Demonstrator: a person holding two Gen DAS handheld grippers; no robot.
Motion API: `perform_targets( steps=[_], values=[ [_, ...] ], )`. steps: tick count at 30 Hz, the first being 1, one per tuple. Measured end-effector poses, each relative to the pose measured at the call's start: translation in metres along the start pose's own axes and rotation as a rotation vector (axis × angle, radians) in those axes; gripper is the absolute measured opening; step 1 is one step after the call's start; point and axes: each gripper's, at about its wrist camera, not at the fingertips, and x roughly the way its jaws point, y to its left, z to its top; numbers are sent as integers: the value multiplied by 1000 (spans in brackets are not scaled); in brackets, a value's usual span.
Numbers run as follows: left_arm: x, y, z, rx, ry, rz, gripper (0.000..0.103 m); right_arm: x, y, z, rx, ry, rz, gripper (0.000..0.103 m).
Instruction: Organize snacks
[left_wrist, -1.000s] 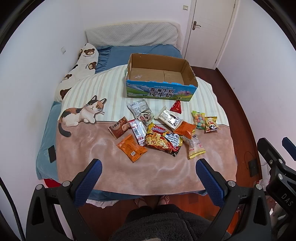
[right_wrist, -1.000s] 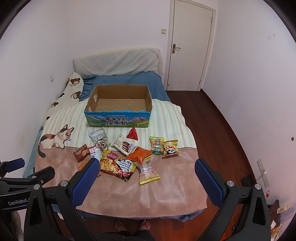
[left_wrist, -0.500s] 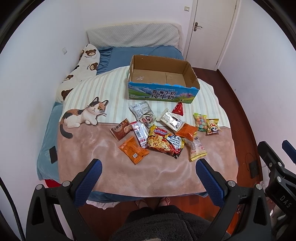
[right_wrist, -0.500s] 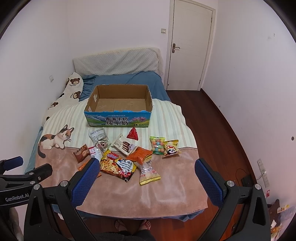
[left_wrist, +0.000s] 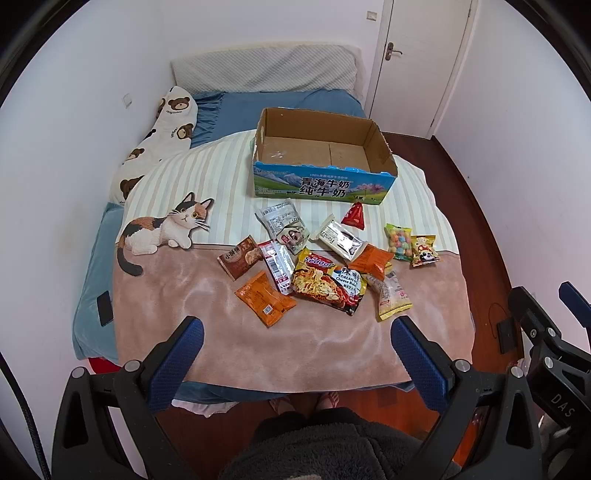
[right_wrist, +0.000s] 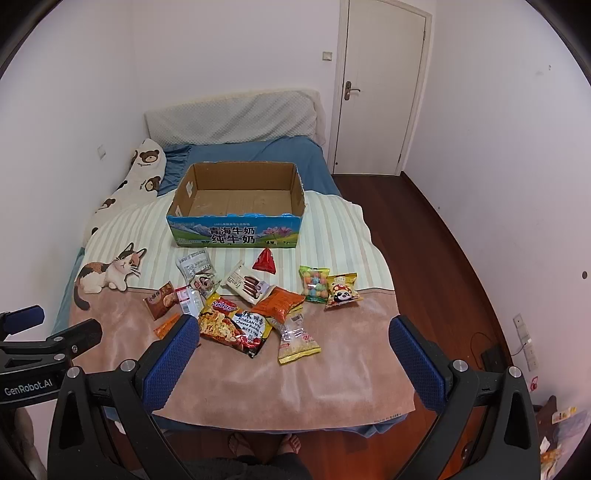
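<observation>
Several snack packets lie in a loose cluster on the bed blanket (left_wrist: 240, 332): a noodle pack (left_wrist: 328, 284), an orange packet (left_wrist: 265, 297), a red triangular packet (left_wrist: 354, 214) and a candy bag (left_wrist: 398, 242). Behind them stands an empty cardboard box (left_wrist: 321, 155) with a blue printed front; it also shows in the right wrist view (right_wrist: 236, 203). My left gripper (left_wrist: 295, 363) is open and empty, held above the bed's near edge. My right gripper (right_wrist: 293, 363) is open and empty, to the right of the left one.
The bed fills the room's left side, against the wall, with a bear-print pillow (left_wrist: 155, 144) and a grey headboard cushion (left_wrist: 266, 68). Wooden floor (right_wrist: 443, 251) runs along the right to a shut white door (right_wrist: 380, 85). A dark phone (left_wrist: 104, 308) lies at the bed's left edge.
The left gripper's view has shifted slightly, so the bed and box sit a little lower and nearer. The right gripper has barely moved. Both stay open.
</observation>
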Motion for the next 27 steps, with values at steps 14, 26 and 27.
perform_targets(
  steps=[14,26,27],
  values=[
    [4,0,-2,-2,10,-2,103,5,-4,-1,10,13,3,103],
    [5,2,-7,-3,13,-3,103,7,-3,-2,14,16,3,103],
    [5,4,-7,-3,13,-3,103,7,-3,-2,14,18,3,103]
  ],
)
